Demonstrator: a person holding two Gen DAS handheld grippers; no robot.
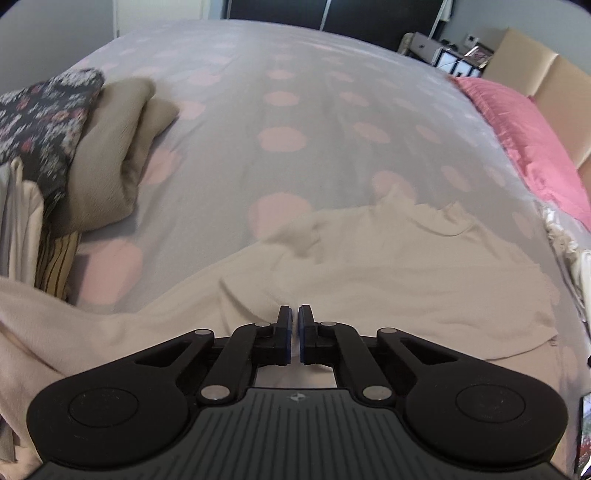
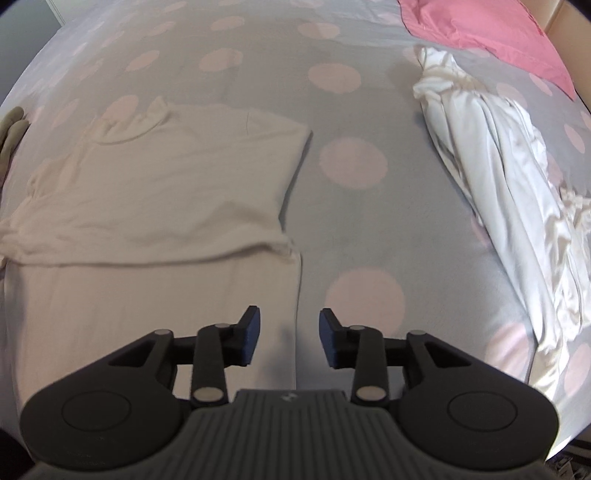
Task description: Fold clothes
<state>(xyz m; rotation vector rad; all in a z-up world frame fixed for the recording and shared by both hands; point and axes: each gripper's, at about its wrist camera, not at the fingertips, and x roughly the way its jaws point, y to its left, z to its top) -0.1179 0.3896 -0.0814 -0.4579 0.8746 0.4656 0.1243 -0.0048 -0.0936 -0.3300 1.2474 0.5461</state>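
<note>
A cream top (image 1: pixel 406 266) lies spread on the bed, partly folded over itself. My left gripper (image 1: pixel 294 317) is shut on a pinch of the cream top's cloth, and creases fan out from the fingertips. In the right wrist view the cream top (image 2: pixel 166 177) fills the left half, its right edge running down toward the fingers. My right gripper (image 2: pixel 290 325) hovers open just above that edge, with nothing between its pads.
The bed cover (image 1: pixel 288 110) is grey with pink dots. A stack of folded clothes (image 1: pixel 55 155) sits at the left. A crumpled white garment (image 2: pixel 498 192) and a pink cloth (image 2: pixel 487 33) lie at the right. Cardboard boxes (image 1: pixel 539 70) stand beyond the bed.
</note>
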